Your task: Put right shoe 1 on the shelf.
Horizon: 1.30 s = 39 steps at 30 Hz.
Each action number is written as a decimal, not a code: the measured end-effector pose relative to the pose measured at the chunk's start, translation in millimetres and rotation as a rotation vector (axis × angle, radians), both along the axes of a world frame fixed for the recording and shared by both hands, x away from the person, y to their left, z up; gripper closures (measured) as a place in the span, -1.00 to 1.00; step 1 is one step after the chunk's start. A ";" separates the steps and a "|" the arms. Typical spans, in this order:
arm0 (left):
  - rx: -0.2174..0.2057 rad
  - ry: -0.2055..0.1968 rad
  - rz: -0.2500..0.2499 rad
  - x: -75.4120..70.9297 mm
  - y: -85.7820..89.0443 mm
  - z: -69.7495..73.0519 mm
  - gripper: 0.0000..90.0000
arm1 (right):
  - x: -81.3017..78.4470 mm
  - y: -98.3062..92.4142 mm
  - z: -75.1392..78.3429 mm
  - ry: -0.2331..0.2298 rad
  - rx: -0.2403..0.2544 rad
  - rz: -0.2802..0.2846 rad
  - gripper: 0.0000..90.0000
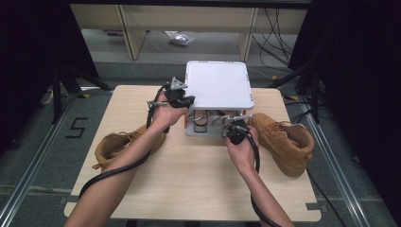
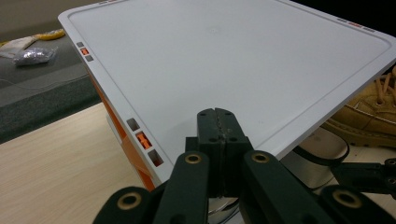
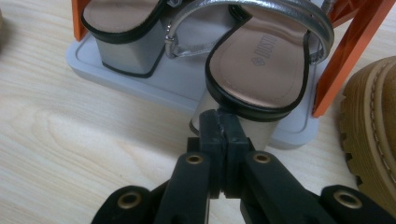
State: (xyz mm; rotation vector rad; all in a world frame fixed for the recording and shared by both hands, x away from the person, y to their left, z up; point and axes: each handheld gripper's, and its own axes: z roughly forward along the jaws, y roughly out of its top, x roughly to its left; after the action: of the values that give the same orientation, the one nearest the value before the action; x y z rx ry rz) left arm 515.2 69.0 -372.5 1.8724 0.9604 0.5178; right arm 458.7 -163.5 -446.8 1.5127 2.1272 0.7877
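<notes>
Sandal point(image 3: 261, 60) sat on lower tier of small shoe rack point(image 1: 218, 85) at desk's point(image 1: 189, 179) far edge, right gripper point(image 3: 223, 122) clenched empty at its heel, left gripper point(image 2: 218, 122) clenched empty over rack top; approach step judged underway, next needing opened jaws around heel.

A light wooden desk point(image 1: 189, 179) carries a small two-tier shoe rack point(image 1: 218, 85) with a white top shelf near its far edge. Sandals point(image 1: 202, 122) sit on the lower tier. The left gripper point(image 1: 178, 97) is held against the rack's left front corner; the right gripper point(image 1: 236, 132) is at the lower tier's front. One tan boot point(image 1: 120, 144) lies left of the rack, another tan boot point(image 1: 283, 142) right of it. Both forearms enter from below.
</notes>
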 end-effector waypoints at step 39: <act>0.014 0.009 -0.011 0.9 1.4 1.0 1.00 | 34.2 3.4 -19.5 -0.011 -0.024 -0.032 1.00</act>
State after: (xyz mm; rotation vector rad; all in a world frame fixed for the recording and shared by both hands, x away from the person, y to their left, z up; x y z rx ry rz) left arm 516.1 70.4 -371.4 1.8924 0.9539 0.5111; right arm 492.9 -160.1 -466.4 1.5223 2.0920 0.7556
